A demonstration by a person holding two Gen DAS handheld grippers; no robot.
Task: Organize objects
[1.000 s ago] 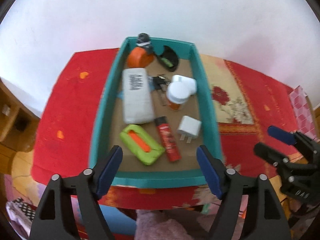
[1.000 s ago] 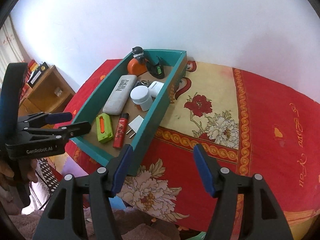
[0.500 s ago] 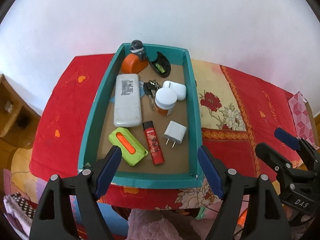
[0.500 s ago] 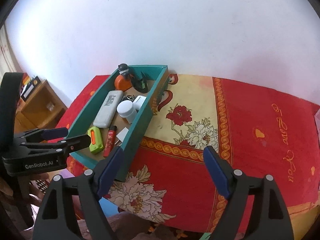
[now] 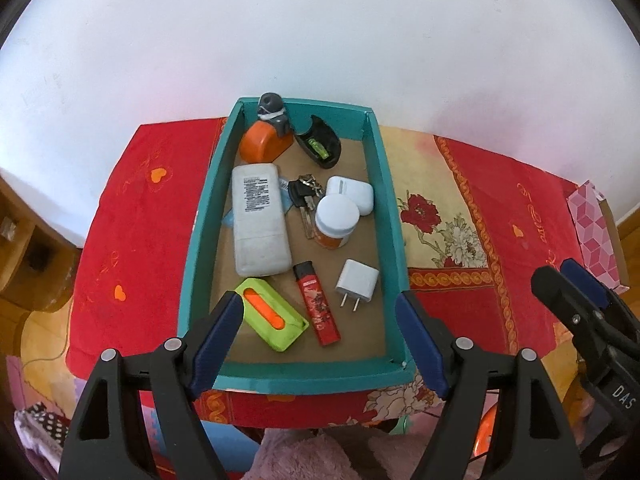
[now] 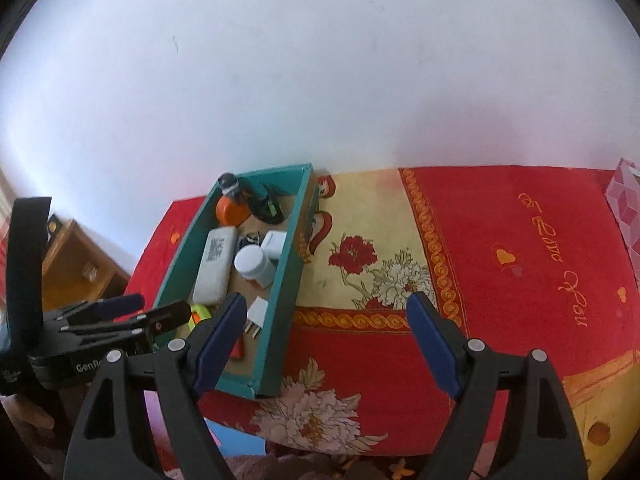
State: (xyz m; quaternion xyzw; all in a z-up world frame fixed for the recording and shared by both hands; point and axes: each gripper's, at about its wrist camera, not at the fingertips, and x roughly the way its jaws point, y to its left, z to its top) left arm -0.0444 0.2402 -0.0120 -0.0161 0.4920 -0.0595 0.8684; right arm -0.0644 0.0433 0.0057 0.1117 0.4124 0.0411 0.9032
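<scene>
A teal tray [image 5: 394, 216] sat on a bench covered with a red and yellow flowered cloth [image 6: 500, 280], close to a white wall [image 5: 320, 32]. Inside the tray lay many small things. At the far end were an orange tape measure [image 5: 262, 146] and a black holder with a green bit [image 5: 319, 146]. A long white case [image 5: 259, 224] lay along the tray's left side. Next to it were a bunch of keys [image 5: 304, 196], a white earbud case [image 5: 350, 194] and a small jar with a white lid [image 5: 336, 220]; the jar touched the earbud case. Nearer the camera lay a green and orange cutter [image 5: 272, 318], a red lighter [image 5: 317, 304] and a white plug charger [image 5: 357, 284], each a little apart from the others.

The left gripper [image 5: 320, 330] hung over the near end of the tray. Its jaws stood wide open and held nothing.

The right gripper [image 6: 326, 338] was over the cloth, just to the right of the tray. Its jaws had just been opening and now stood wide, with nothing between them.

A pink patterned box [image 5: 596, 236] sat at the far right edge of the bench.
</scene>
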